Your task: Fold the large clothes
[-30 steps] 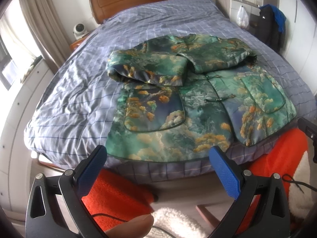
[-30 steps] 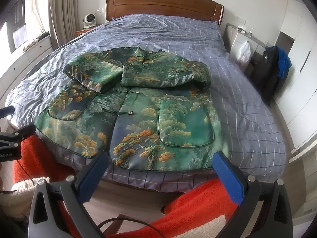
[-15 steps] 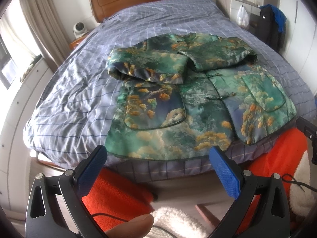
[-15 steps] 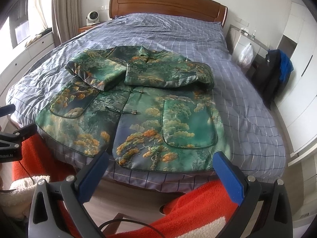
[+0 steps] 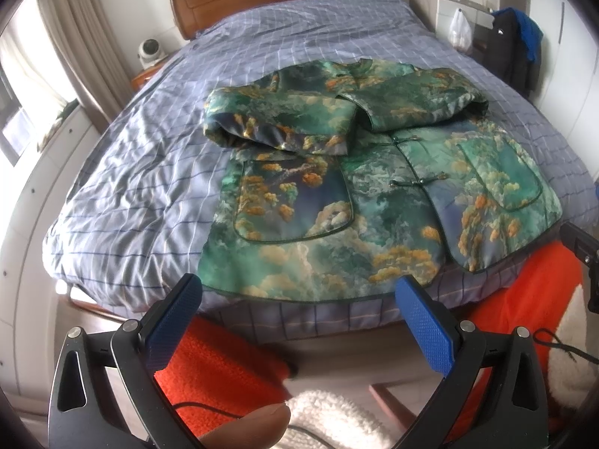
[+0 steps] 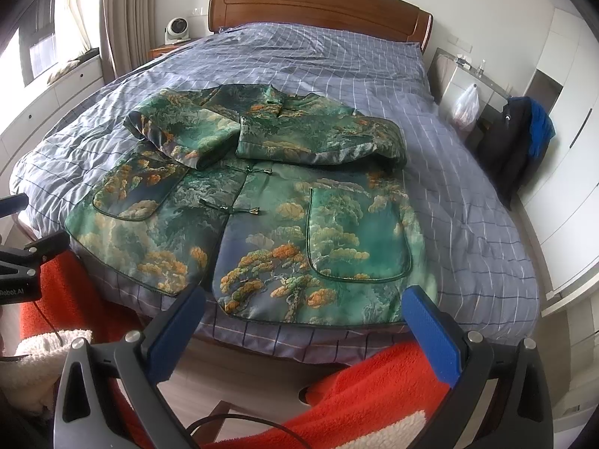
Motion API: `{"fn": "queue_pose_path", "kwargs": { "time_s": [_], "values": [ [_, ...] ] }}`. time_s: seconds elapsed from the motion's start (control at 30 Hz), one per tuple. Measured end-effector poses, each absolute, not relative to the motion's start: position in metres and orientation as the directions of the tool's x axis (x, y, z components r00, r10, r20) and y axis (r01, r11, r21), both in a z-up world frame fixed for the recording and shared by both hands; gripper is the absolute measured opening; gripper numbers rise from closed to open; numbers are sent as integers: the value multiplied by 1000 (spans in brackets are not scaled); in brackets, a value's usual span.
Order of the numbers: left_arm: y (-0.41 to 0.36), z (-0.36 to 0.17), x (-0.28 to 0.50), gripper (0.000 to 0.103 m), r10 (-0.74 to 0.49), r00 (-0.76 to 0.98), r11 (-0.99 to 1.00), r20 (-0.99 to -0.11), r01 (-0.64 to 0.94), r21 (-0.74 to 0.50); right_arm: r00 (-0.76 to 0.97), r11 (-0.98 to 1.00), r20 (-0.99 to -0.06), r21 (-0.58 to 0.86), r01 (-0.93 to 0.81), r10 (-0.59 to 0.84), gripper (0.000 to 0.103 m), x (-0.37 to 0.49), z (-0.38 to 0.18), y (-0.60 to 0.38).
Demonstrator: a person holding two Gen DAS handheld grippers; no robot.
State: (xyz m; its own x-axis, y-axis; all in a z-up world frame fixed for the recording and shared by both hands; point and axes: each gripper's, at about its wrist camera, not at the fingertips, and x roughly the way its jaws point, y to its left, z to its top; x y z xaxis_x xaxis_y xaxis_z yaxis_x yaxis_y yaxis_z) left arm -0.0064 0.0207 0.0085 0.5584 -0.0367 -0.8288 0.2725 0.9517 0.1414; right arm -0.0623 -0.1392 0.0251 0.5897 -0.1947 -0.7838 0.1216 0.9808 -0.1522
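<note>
At the foot of the bed (image 5: 123, 172), both grippers, left gripper (image 5: 299, 295) and right gripper (image 6: 305, 307), fingers spread and empty, have edged closer to the sleeve-folded jacket's (image 6: 262, 202) hem, ready to fold it upward.

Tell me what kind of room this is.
A bedroom, most likely: a large bed with a wooden headboard, a nightstand beside it, and white wardrobe doors along the wall.

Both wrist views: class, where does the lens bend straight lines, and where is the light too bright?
Left wrist view: the bed edge bows, the corners go black, and the window at the left is washed out. Right wrist view: the wardrobe leans in a curve, and the window glares; the jacket stays sharp.
</note>
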Motion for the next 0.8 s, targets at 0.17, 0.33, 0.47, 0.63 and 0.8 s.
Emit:
{"fn": "queue_pose_path", "kwargs": {
  "time_s": [0.17, 0.33, 0.47, 0.63, 0.8],
  "values": [
    [25, 6, -3, 103, -35, 551, 955, -834, 265, 135, 584, 968, -772, -206, 141, -250, 103, -60, 22, -140],
    [28, 6, -1, 103, -35, 548, 955, -836, 265, 133, 584, 926, -721, -324, 193, -373, 103, -60, 31, -147],
    [29, 6, -1, 103, -37, 548, 955, -835, 266, 133, 562, 904, -709, -359, 233, -426, 103, -61, 33, -159],
    [28, 5, -2, 103, -38, 548, 954, -836, 268, 133, 533, 892, -716, -370, 258, -451, 103, -61, 30, -166],
    [29, 5, -2, 103, -37, 549, 954, -835, 267, 133, 492, 890, -742, -362, 278, -455, 103, -61, 22, -172]
  ]
}}
